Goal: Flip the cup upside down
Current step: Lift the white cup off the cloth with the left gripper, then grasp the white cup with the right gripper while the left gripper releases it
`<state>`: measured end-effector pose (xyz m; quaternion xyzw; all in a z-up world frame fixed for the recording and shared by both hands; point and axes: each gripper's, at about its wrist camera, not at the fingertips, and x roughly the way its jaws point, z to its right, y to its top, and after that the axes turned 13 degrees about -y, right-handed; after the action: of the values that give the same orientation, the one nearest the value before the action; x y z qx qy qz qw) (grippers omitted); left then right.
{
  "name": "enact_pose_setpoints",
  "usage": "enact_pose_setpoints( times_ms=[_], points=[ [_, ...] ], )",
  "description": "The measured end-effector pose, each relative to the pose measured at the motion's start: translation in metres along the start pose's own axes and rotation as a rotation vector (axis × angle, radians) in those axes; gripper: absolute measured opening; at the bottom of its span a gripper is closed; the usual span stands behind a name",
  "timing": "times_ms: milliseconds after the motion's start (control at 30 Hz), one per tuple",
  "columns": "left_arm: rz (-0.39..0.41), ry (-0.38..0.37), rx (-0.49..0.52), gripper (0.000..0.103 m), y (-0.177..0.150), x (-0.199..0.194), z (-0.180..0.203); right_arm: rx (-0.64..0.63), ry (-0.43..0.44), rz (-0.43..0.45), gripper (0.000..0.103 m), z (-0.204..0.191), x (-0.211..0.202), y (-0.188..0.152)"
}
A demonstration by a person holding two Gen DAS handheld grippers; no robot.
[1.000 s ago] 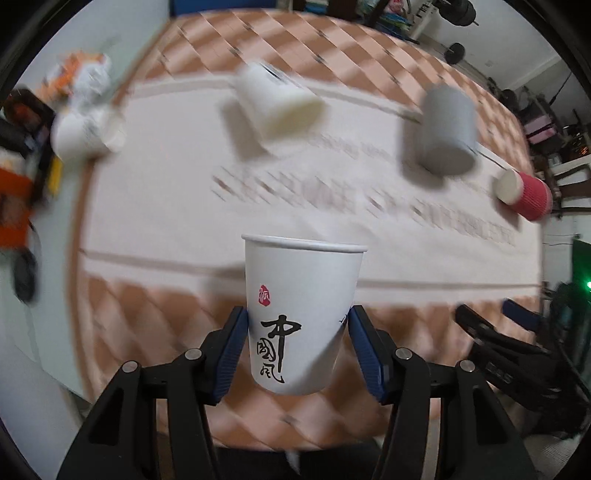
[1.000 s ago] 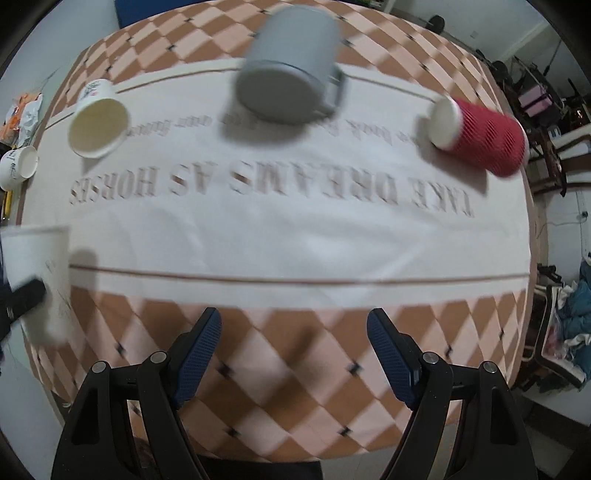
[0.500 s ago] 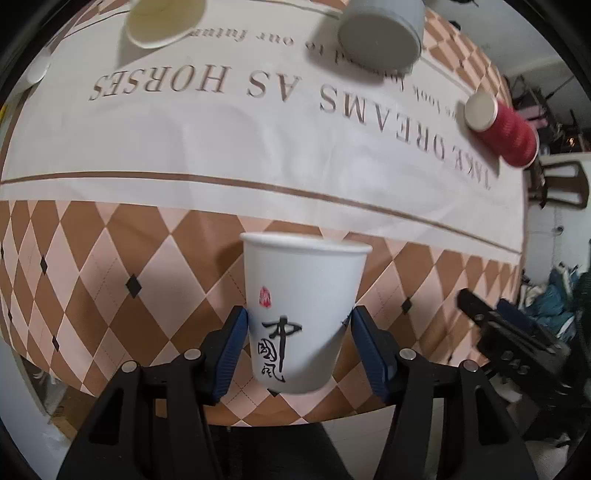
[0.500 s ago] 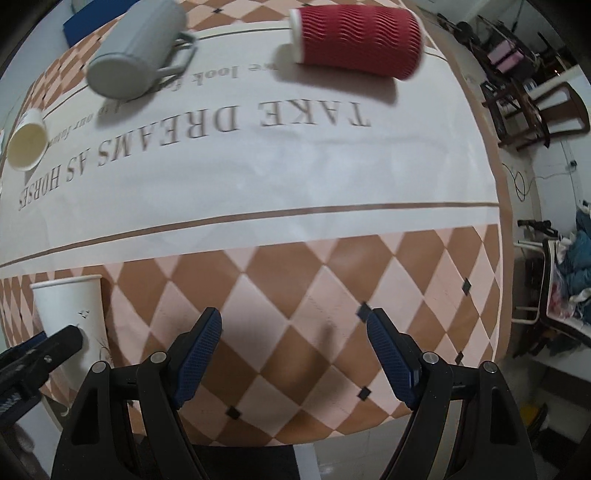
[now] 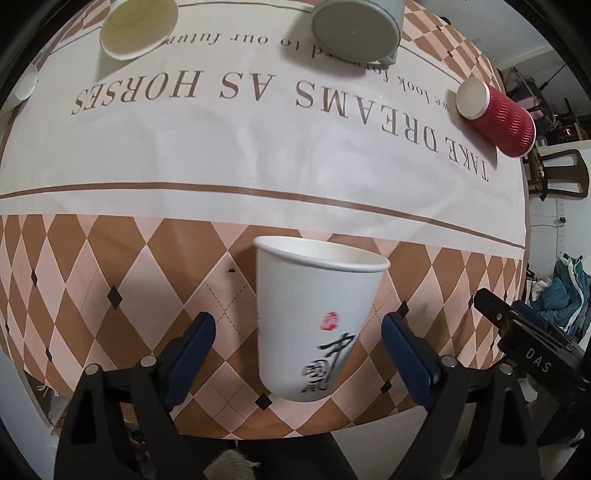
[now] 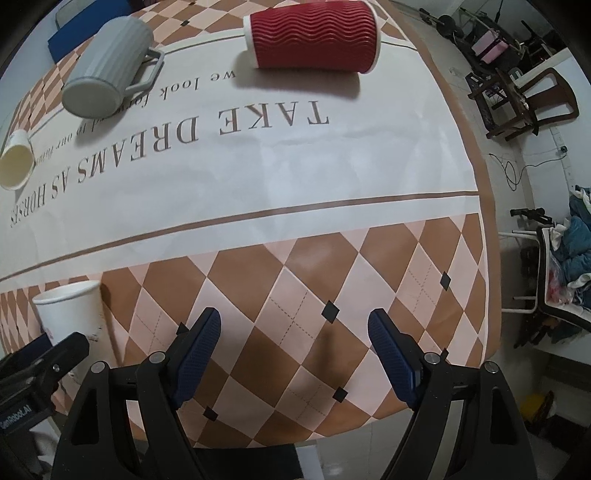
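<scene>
A white paper cup with black brush writing and a red seal stands mouth up on the checked tablecloth near the table's front edge. My left gripper is open, its blue fingers apart on either side of the cup and not touching it. The same cup shows at the left of the right wrist view, behind the left gripper's black body. My right gripper is open and empty over the checked cloth to the cup's right.
A red ribbed cup lies on its side at the back. A grey mug lies on its side. A cream paper cup lies tipped at the back left. Chairs and clutter stand to the table's right.
My left gripper has let go of the white cup and opened wide; the cup now stands on the cloth. The right gripper has shifted a little and stays open.
</scene>
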<state>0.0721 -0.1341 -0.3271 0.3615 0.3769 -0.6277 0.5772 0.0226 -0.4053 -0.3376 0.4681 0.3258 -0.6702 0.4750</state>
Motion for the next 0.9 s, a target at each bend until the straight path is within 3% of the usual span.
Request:
enact_pose_setpoints(
  times_ms=[233,333,400,500,600,733,833,900],
  points=[
    [0.054,-0.051,-0.002,0.098,-0.005,-0.031,0.004,0.019,0.058,0.045,0.092,0.009,-0.024,0.003],
    [0.109,-0.064,0.027,0.100,-0.013,-0.069,0.004,-0.013,0.090,0.082,0.092,0.012,-0.045,-0.003],
    [0.164,-0.020,0.068,0.101,-0.022,-0.097,0.004,-0.092,0.079,0.138,0.092,0.007,-0.067,-0.011],
    [0.241,0.150,0.124,0.101,-0.035,-0.124,-0.003,-0.337,-0.018,0.248,0.092,-0.019,-0.101,-0.028],
    [0.280,0.296,0.138,0.101,-0.048,-0.128,-0.027,-0.633,-0.195,0.370,0.092,-0.058,-0.121,-0.058],
    [0.209,0.300,0.069,0.101,-0.057,-0.104,-0.076,-1.026,-0.449,0.523,0.091,-0.113,-0.122,-0.097],
    [0.186,0.314,0.056,0.101,-0.063,-0.086,-0.096,-1.369,-0.644,0.685,0.091,-0.144,-0.109,-0.130],
    [0.171,0.318,0.053,0.101,-0.066,-0.073,-0.106,-1.575,-0.741,0.745,0.091,-0.159,-0.096,-0.149]
  ],
)
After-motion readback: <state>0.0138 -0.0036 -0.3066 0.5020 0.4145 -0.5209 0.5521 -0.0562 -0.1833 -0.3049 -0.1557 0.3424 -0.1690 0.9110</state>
